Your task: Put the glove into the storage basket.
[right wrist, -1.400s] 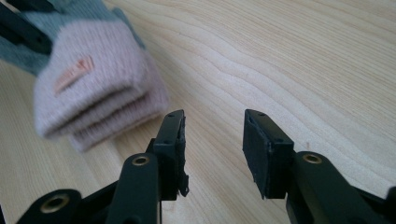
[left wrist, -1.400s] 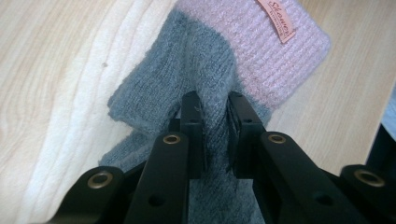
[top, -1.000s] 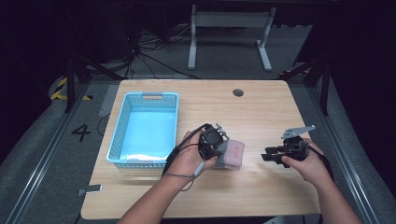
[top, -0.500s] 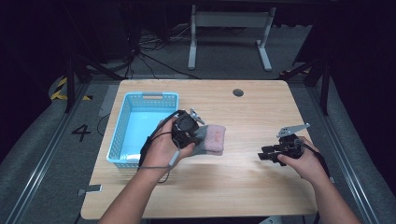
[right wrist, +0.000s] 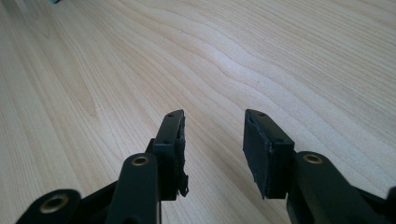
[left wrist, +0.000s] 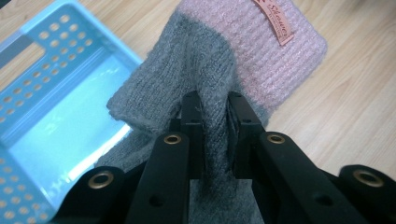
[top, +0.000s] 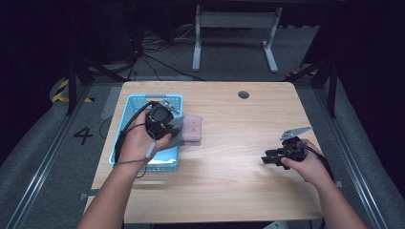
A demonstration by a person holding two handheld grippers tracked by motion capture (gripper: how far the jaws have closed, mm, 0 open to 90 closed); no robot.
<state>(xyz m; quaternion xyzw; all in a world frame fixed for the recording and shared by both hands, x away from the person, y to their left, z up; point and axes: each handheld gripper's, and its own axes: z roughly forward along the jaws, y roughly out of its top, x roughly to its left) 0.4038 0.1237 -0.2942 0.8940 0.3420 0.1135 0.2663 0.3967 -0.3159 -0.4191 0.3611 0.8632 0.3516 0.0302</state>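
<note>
The bin (top: 128, 125) sits at the table's (top: 239, 181) left end, and in the left gripper view its blue floor and perforated wall (left wrist: 51, 88) lie to the left of the jaws and below them. The left gripper (top: 165, 125) hangs at the bin's right rim, its jaws pressed onto a fold of the sock (left wrist: 219, 60), pinching the grey knit between the pads. From that pinch the sock runs straight ahead of the jaws: grey at the grip, then a pink cuff with a small label at the far end, so its long axis follows the jaws' own line and points away from the bin, out over bare wood. In the high view the pink end (top: 192, 129) reaches right of the rim while the grey part is at the jaws. What the coming move seems to turn on is that the bin lies to the jaws' left and the sock's free length lies ahead and to the right; the cuff would have to come over the rim before any release. The left hand is plainly the nearer one. Well to the right, the right gripper (top: 268, 159) rests low over the wood, its jaws (right wrist: 212, 140) spread with nothing between them.
</note>
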